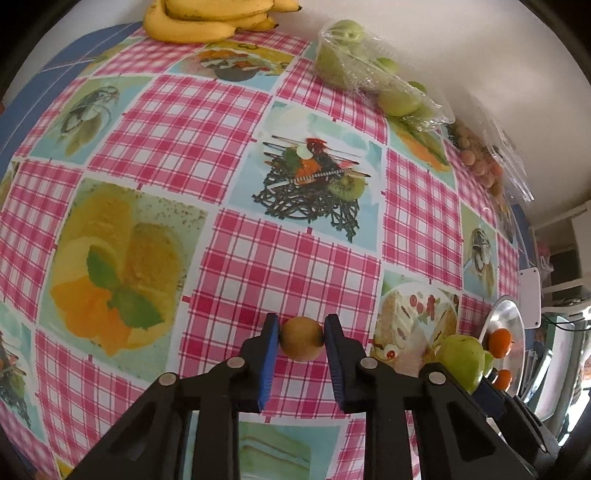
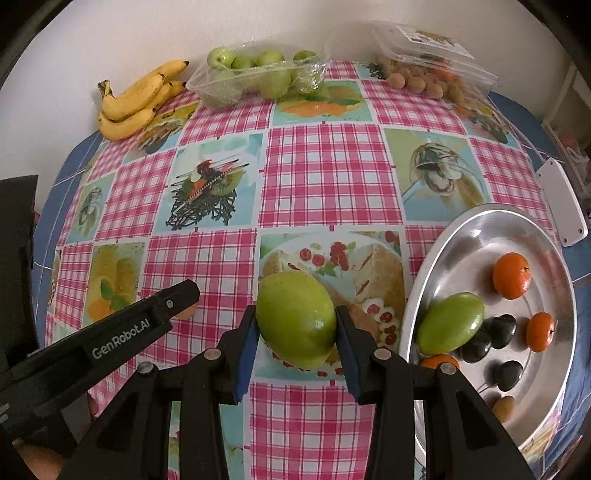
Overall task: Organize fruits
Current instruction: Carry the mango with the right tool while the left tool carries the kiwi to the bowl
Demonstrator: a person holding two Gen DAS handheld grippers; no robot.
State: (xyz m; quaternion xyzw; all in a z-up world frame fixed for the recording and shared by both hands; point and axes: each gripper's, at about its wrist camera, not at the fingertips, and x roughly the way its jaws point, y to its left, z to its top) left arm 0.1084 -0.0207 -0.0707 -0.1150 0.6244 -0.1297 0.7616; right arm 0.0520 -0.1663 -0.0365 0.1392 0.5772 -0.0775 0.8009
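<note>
The left gripper (image 1: pixel 302 341) is squeezing a small brown fruit (image 1: pixel 302 339) and the right gripper (image 2: pixel 297 325) a green mango (image 2: pixel 295 319) over the table (image 2: pixel 321 177), so I think both go next, gently, into the tray (image 2: pixel 476 236).

My left wrist camera looks forward along my left gripper (image 1: pixel 301 341) from low and close over the checked tablecloth (image 1: pixel 207 122), facing the wall with the bananas (image 1: pixel 207 18) at the far edge. My right wrist camera sits higher and further back, facing the same wall. Both views share the bananas, the bagged green fruit (image 2: pixel 258 74) and the metal tray (image 2: pixel 476 229) on the right.
</note>
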